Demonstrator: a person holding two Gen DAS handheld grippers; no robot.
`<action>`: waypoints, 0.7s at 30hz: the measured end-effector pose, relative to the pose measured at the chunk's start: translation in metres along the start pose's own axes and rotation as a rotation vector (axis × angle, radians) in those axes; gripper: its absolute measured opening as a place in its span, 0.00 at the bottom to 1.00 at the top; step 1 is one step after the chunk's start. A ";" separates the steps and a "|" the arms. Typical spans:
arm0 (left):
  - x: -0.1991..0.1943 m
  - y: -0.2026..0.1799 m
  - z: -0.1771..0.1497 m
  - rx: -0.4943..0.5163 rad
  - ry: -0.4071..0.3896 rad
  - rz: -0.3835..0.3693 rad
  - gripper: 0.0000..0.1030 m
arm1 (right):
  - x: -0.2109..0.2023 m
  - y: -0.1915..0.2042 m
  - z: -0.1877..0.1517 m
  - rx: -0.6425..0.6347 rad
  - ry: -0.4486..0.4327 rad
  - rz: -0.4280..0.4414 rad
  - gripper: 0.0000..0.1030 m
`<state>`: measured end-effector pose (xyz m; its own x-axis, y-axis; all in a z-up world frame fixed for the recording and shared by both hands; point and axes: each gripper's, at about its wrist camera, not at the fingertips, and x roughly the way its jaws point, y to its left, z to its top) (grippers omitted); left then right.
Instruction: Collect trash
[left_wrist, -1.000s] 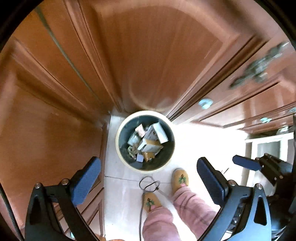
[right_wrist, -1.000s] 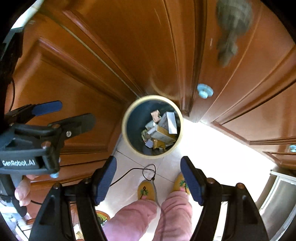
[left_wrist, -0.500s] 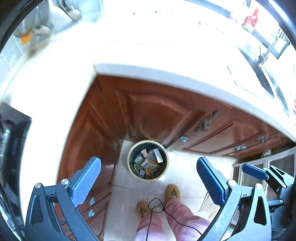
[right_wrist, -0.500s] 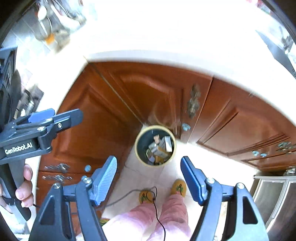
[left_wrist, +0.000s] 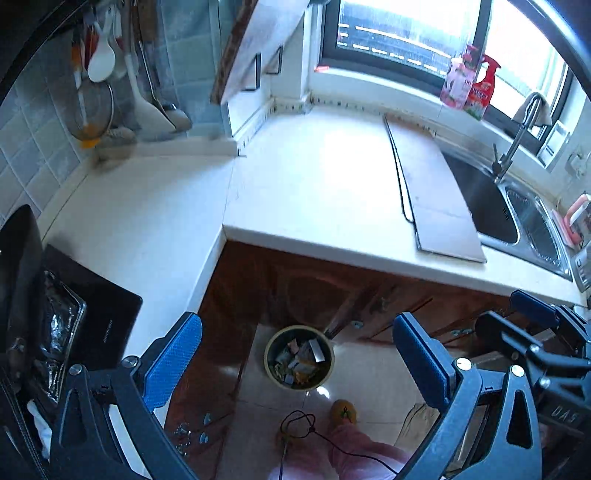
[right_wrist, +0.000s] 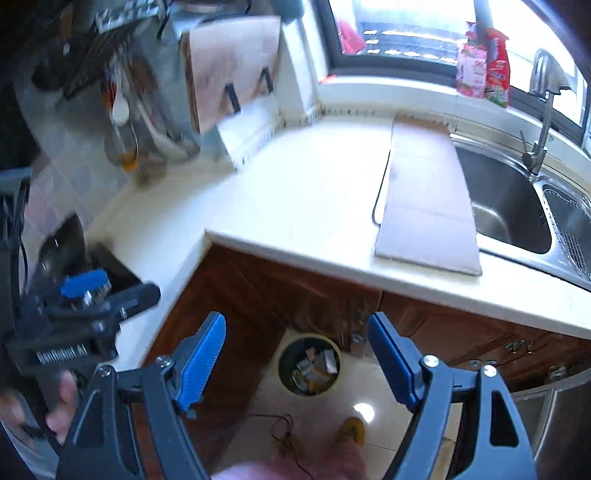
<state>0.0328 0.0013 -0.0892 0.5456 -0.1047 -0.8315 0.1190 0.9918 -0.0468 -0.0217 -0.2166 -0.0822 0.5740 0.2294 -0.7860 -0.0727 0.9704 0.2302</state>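
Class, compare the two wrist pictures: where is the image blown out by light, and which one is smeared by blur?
Left wrist view: window overexposed, countertop glaring, edges bent by the fisheye. Right wrist view: hanging utensils smeared by motion blur, a bright glint on the floor tile.

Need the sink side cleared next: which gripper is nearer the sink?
Right. The right gripper hovers before the counter, on the sink's side; the left gripper is further left, toward the black cooktop.
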 end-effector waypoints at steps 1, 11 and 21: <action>-0.005 0.001 0.003 -0.003 -0.006 -0.003 0.99 | -0.007 0.001 0.005 0.006 -0.017 0.001 0.78; -0.068 -0.020 0.035 0.034 -0.180 0.080 0.99 | -0.052 0.028 0.031 -0.026 -0.173 -0.077 0.78; -0.068 -0.016 0.047 0.002 -0.201 0.128 0.99 | -0.046 0.034 0.043 -0.012 -0.185 -0.083 0.78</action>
<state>0.0329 -0.0110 -0.0056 0.7102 0.0094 -0.7039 0.0399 0.9978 0.0535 -0.0160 -0.1979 -0.0136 0.7185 0.1324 -0.6828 -0.0285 0.9865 0.1613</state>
